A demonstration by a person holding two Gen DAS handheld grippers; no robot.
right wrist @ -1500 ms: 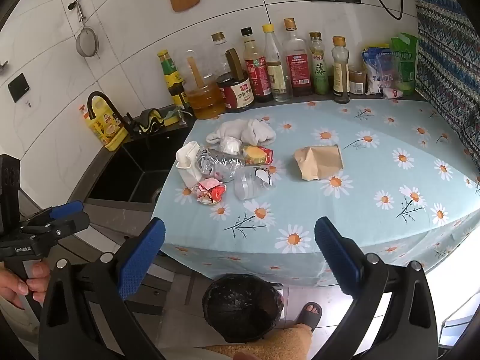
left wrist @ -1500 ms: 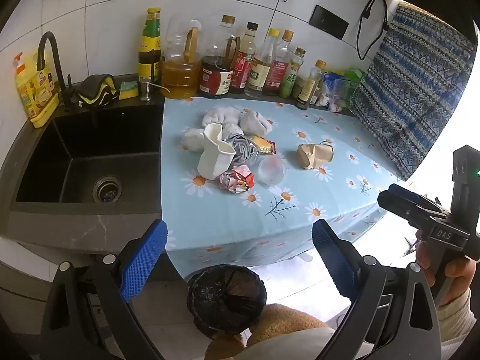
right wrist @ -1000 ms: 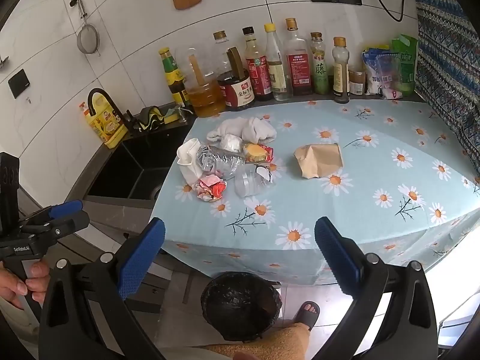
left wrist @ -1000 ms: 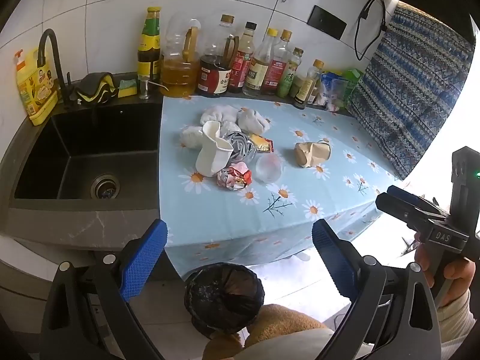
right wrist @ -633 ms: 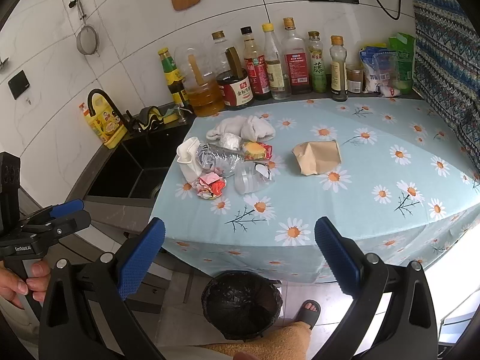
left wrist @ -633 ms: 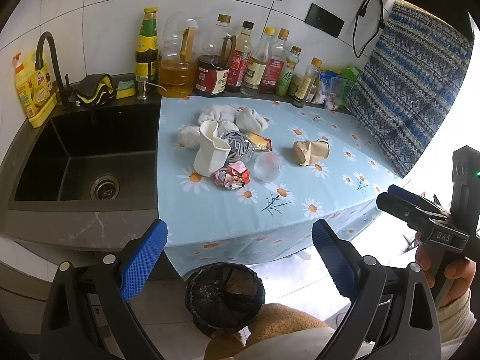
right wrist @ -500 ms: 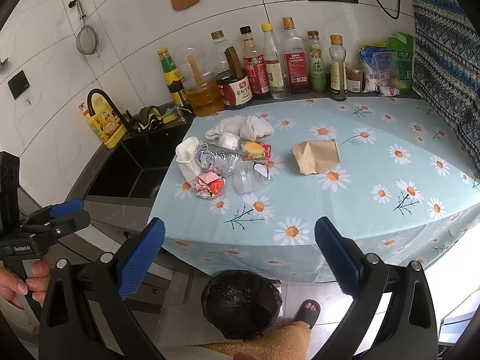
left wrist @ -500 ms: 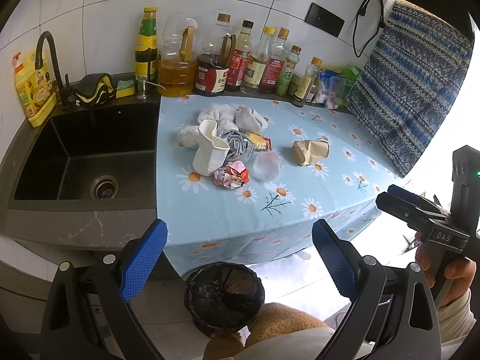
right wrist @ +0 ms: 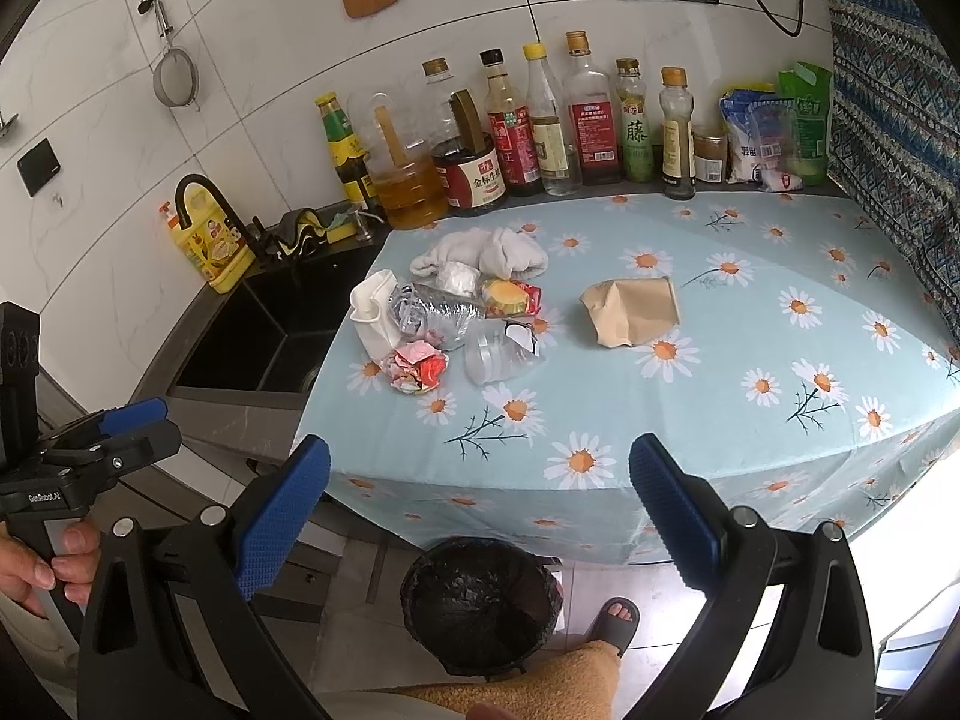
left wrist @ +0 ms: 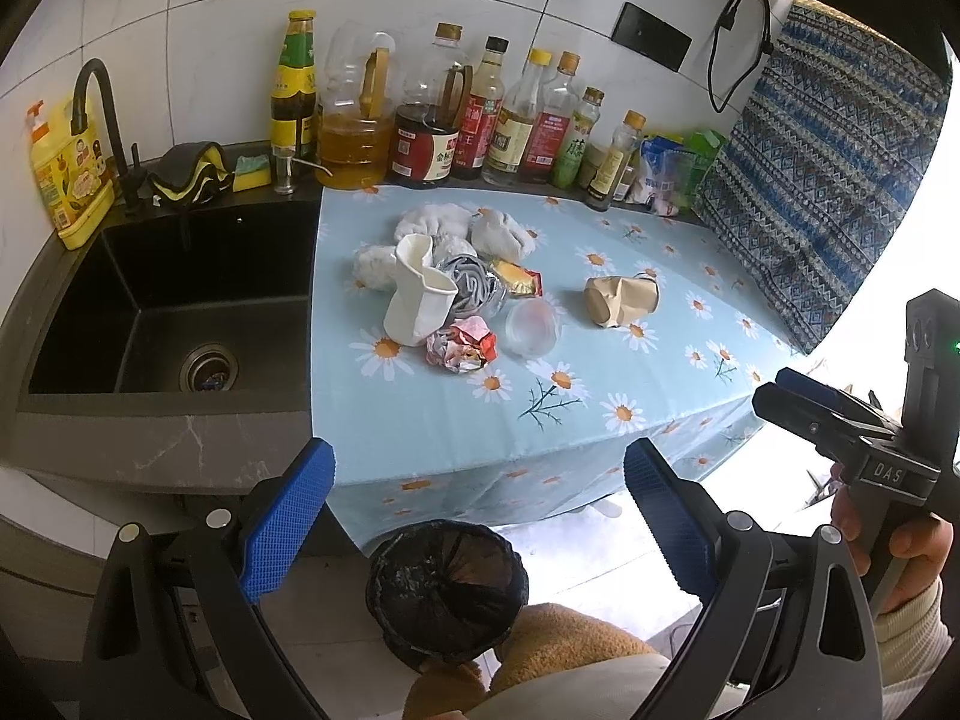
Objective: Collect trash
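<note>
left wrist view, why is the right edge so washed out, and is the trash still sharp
Left wrist view: daylight blows out the right edge past the daisy-print blue tablecloth; the crumpled red-and-white wrapper stays sharp. Right wrist view: even light, only the lower right corner blown out; fisheye bends the counter edge.

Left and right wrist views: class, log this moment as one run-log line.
left gripper: open, empty | right gripper: open, empty | trash: crumpled red wrapper, brown paper bag on tablecloth | bin: on floor

The right gripper [left wrist: 852, 438] body reads "DAS". The left gripper [right wrist: 90, 450] body reads "GenRobot.AI". A green-labelled bottle [right wrist: 635, 126] shows the character "藤". Other labels are too small to read.
</note>
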